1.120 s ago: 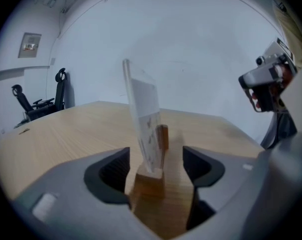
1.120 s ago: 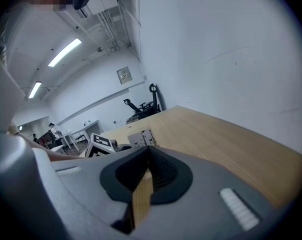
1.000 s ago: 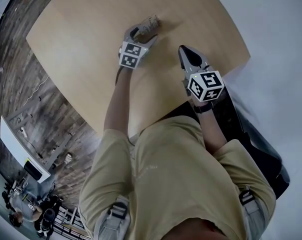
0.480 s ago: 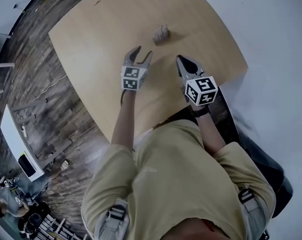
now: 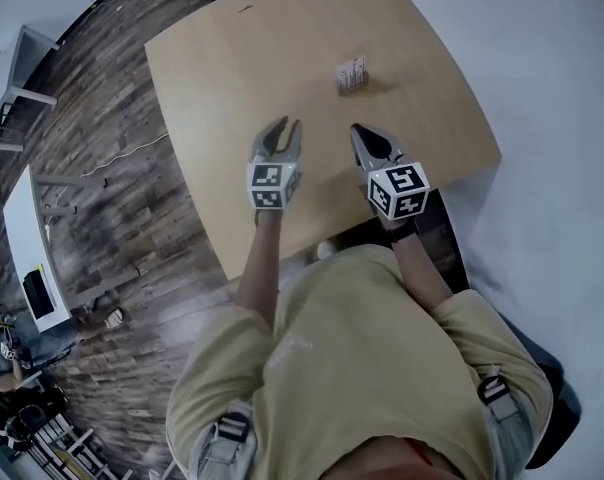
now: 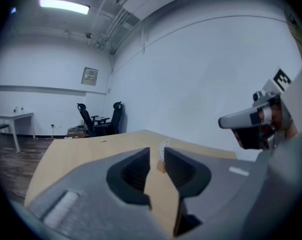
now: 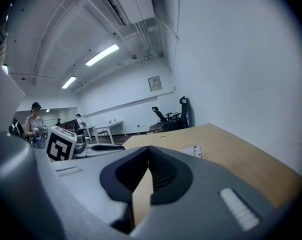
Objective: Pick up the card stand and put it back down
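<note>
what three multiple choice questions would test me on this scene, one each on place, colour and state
1. Where is the card stand? A on the floor; B on the table; C on a chair.
2. What colour is the table top? A light wood; B black; C white.
3. How is the right claw? A wide open; B shut on the card stand; C shut and empty.
Answers: 1 B, it stands on the top in the head view; 2 A, pale wood grain shows; 3 C, its jaws meet with nothing between.
</note>
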### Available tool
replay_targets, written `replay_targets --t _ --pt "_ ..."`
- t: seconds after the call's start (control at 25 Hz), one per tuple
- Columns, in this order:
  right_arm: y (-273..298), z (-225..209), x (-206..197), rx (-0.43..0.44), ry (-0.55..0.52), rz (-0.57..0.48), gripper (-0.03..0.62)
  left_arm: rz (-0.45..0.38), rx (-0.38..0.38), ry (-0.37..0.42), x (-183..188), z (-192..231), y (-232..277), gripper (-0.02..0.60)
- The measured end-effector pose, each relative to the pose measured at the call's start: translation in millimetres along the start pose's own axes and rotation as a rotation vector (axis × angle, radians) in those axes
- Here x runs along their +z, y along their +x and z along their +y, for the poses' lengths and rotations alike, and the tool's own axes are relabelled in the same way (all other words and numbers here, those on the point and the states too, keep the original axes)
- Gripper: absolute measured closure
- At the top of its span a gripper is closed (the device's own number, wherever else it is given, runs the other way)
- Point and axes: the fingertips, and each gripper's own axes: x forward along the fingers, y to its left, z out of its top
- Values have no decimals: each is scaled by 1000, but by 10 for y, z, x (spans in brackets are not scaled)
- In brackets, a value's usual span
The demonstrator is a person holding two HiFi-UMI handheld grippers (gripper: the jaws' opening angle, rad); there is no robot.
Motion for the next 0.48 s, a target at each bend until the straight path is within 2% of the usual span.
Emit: replay_targets --t 0.24,0.48 --pt "-143 522 48 73 -60 -25 588 -109 130 -86 250 62 -833 567" --pt "-291 900 144 111 -151 -81 588 -157 251 -29 338 107 -1457 580"
